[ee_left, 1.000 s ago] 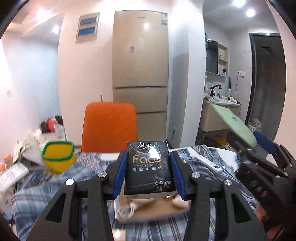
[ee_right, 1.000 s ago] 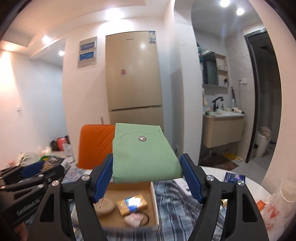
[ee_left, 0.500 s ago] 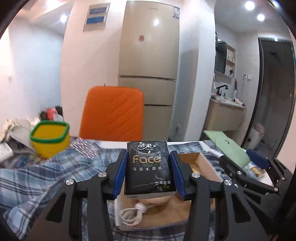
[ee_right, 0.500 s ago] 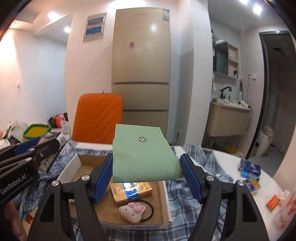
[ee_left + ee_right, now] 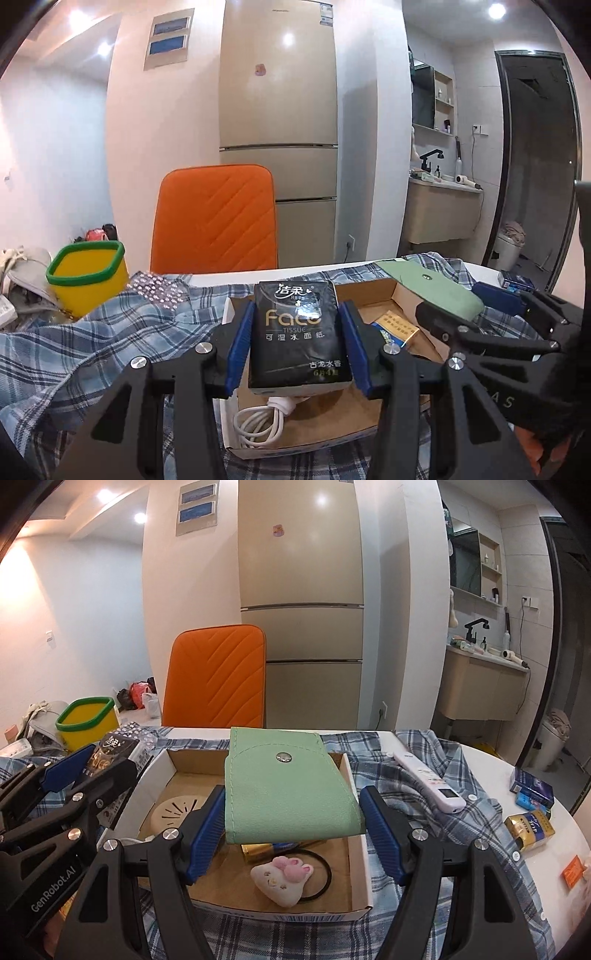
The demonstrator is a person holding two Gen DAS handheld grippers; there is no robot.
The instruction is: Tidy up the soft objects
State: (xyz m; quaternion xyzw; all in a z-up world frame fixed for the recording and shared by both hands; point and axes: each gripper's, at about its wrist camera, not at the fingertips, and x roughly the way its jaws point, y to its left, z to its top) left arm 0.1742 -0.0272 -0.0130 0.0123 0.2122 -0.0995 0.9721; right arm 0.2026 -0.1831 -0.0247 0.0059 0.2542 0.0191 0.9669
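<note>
My left gripper is shut on a black Face tissue pack and holds it over the left part of an open cardboard box. My right gripper is shut on a green snap pouch and holds it over the same box. In the box lie a white cable, a gold pack, a bunny hair tie and a round beige disc. Each gripper shows at the edge of the other's view.
The box sits on a blue plaid cloth on a white table. A white remote, small blue and gold packs lie right. A yellow tub with green rim stands left. An orange chair stands behind.
Both grippers have come down and forward with their loads, from high above the table to just over the box.
</note>
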